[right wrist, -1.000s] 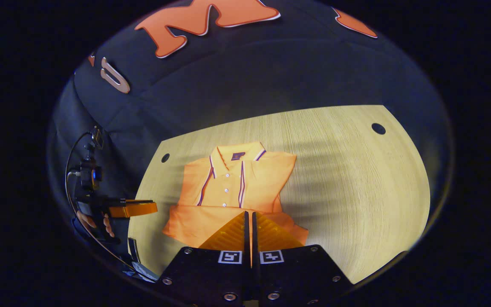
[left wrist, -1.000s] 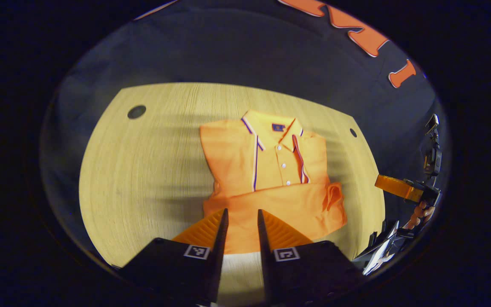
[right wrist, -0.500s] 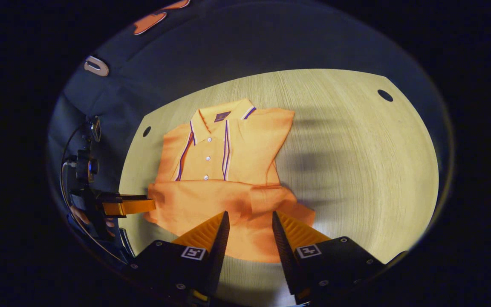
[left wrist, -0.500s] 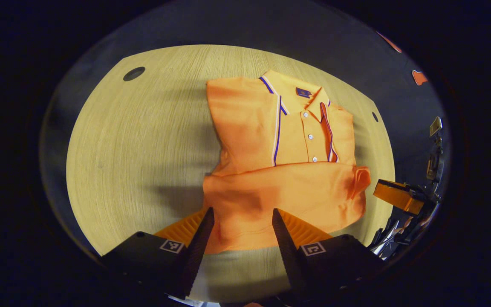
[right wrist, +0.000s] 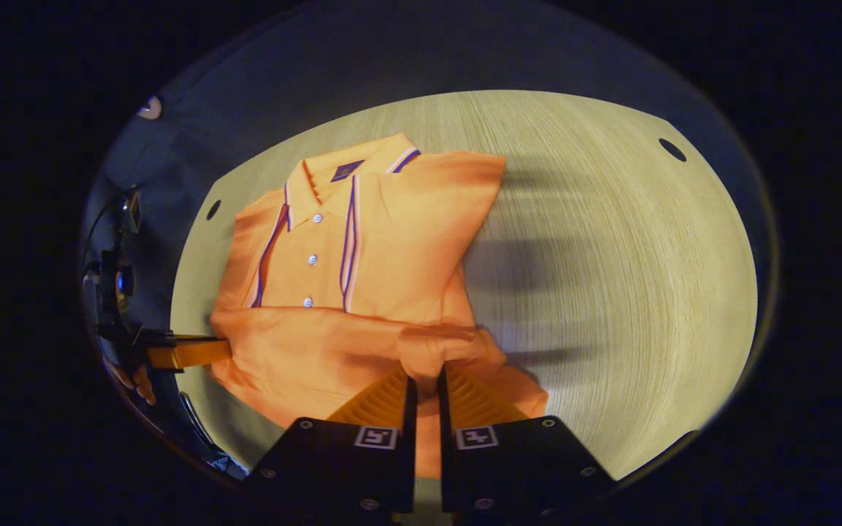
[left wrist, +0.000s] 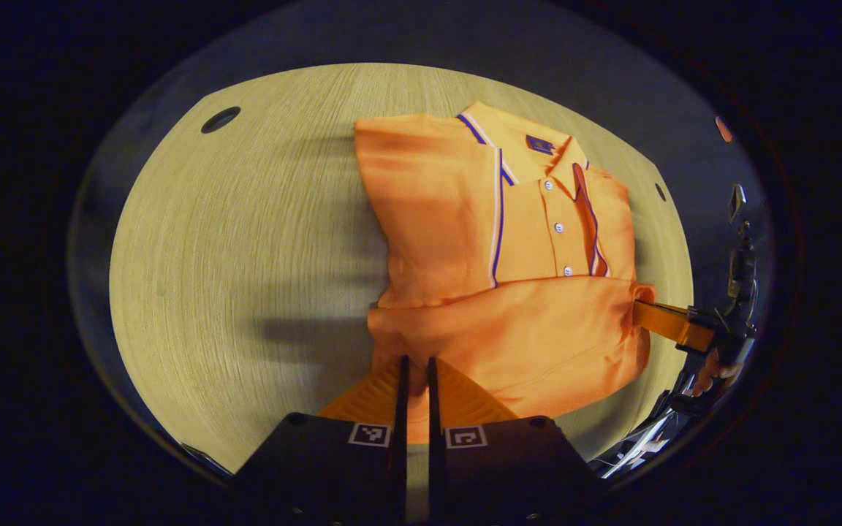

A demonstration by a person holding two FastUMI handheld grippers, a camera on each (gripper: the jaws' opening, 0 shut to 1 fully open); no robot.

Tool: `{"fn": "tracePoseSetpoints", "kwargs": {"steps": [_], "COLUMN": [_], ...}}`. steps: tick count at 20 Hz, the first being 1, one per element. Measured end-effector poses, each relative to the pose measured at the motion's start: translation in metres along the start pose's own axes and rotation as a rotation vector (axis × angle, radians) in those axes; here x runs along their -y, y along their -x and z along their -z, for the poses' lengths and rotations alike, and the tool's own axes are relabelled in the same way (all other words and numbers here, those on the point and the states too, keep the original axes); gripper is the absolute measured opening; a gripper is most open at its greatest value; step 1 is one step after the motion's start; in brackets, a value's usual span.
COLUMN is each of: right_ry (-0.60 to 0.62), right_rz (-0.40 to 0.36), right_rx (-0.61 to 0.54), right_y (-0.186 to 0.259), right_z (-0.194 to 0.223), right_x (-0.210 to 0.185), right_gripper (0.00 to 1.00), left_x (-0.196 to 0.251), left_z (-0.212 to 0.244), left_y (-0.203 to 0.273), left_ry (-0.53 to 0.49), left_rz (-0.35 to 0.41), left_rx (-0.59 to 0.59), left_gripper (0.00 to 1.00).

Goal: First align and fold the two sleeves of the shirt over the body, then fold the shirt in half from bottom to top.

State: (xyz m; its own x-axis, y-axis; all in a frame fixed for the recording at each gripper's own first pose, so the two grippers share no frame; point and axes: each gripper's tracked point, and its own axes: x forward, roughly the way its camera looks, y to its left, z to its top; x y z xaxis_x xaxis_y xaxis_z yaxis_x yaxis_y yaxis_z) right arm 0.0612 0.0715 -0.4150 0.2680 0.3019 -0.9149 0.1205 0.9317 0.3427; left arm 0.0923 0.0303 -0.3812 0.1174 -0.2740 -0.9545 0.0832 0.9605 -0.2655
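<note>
The left part of the wooden table (left wrist: 231, 256) lies bare, with a small round hole (left wrist: 220, 119) near its far left corner in the left gripper view. Right of that bare stretch lies the orange polo shirt (left wrist: 479, 234), collar (left wrist: 531, 142) at the far side, buttoned placket facing up. Both side portions look folded in over the body, so the sleeve step appears done, though the sleeves themselves are hidden under the folded cloth. Across the near part of the shirt runs a doubled band of fabric (left wrist: 523, 343), its upper edge just below the lowest visible button.

At the near left corner of that band sits the left gripper (left wrist: 414, 372), its fingers drawn close with only a narrow slit between them. Orange cloth lies right at the tips, and it seems to be pinching the hem, but the contact itself is hard to make out. In the right gripper view, the right gripper (right wrist: 426, 387) sits at the near right corner of the shirt (right wrist: 362, 248), its fingers likewise close, with a bunched fold of fabric (right wrist: 432, 351) rising between the tips, so it seems to have a grip on it. From the left gripper view it reaches in at the right edge of the band.

By my reading the bottom-to-top fold is started but not finished: the near edge must yet be carried toward the collar and laid flat.
</note>
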Motion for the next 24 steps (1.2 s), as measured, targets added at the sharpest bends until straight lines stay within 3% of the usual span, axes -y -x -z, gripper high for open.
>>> {"fn": "tracePoseSetpoints", "kwargs": {"steps": [1,2,6,8,11,13,15,16,17,18,19,21,22,24], "right_ry": [-0.017,-0.032,-0.110,-0.117,-0.108,-0.102,-0.103,-0.104,-0.103,-0.104,-0.106,-0.115,-0.118,-0.118], "right_rz": [-0.007,-0.024,-0.061,-0.063,-0.054,-0.053,-0.054,-0.052,-0.054,-0.050,-0.052,-0.055,-0.055,-0.063], "right_rx": [0.019,0.034,0.100,0.133,0.135,0.145,0.146,0.147,0.149,0.150,0.151,0.154,0.155,0.164], "right_y": [0.001,0.001,0.009,0.015,0.017,0.018,0.021,0.021,0.021,0.022,0.022,0.023,0.024,0.026], "right_z": [-0.007,-0.012,-0.044,-0.059,-0.068,-0.071,-0.070,-0.071,-0.071,-0.071,-0.072,-0.073,-0.074,-0.076], "right_x": [0.000,-0.001,-0.002,0.000,0.002,0.002,0.001,0.002,0.001,0.002,0.002,0.003,0.003,0.002], "right_gripper": [0.08,0.05,0.05,0.05,0.05,0.05,0.05,0.05,0.05,0.05,0.05,0.05,0.05,0.05], "left_x": [0.000,0.002,0.003,0.014,0.003,-0.011,-0.002,-0.004,-0.010,-0.011,-0.006,0.004,0.003,-0.003], "left_z": [-0.011,-0.020,-0.038,-0.059,-0.052,-0.040,-0.024,-0.016,-0.011,-0.004,0.006,0.022,0.028,0.034], "left_y": [0.017,0.007,0.020,0.031,0.026,0.026,0.030,0.033,0.030,0.026,0.023,0.021,0.018,0.010], "left_ry": [0.013,0.015,-0.027,-0.019,-0.026,-0.122,-0.190,-0.243,-0.323,-0.391,-0.435,-0.467,-0.459,-0.427], "left_rz": [0.007,0.003,0.007,0.059,0.022,-0.028,0.015,0.013,-0.016,-0.037,-0.026,0.010,0.011,-0.014], "left_rx": [0.050,0.085,0.149,0.208,0.139,0.107,0.087,0.089,0.101,0.098,0.084,0.060,0.045,0.009], "left_gripper": [0.12,0.02,0.01,0.01,0.01,0.01,0.03,0.27,0.36,0.55,0.48,0.50,0.64,0.70]}}
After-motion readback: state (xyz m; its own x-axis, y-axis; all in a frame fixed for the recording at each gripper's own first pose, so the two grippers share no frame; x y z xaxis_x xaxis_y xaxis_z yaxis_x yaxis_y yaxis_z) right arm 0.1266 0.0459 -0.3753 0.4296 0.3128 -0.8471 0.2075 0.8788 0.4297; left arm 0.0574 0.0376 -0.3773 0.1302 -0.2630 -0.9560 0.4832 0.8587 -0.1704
